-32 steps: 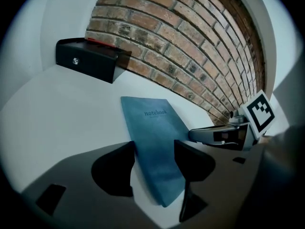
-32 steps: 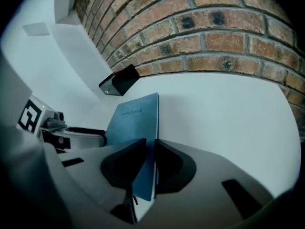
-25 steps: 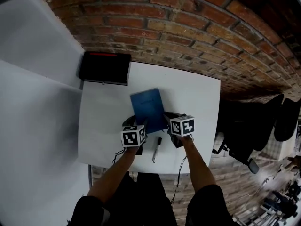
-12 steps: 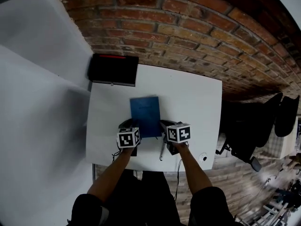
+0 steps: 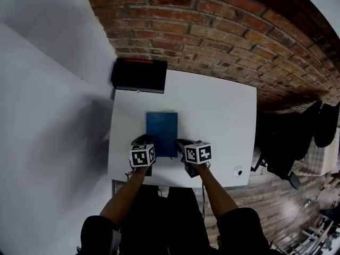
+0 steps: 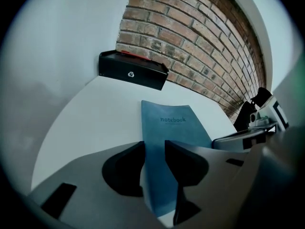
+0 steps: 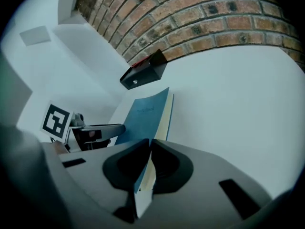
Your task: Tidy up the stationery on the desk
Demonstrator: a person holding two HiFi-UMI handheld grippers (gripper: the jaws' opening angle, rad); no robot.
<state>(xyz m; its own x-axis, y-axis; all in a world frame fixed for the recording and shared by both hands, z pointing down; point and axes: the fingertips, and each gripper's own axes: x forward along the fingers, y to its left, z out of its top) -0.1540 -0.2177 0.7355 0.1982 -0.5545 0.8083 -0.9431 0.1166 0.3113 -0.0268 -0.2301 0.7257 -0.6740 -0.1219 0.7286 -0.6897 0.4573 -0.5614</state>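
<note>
Together, we pinch the notebook by its near edge at the front of the desk, left gripper and right gripper having just closed on it. We should move both evenly, lest it twist.

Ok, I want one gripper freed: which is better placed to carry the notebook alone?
Right. The jaws of the right gripper, just closing, pinch the notebook tightly at its near edge. Those of the left gripper, also just closed in, stand wider with the notebook between them, probably a looser hold.
</note>
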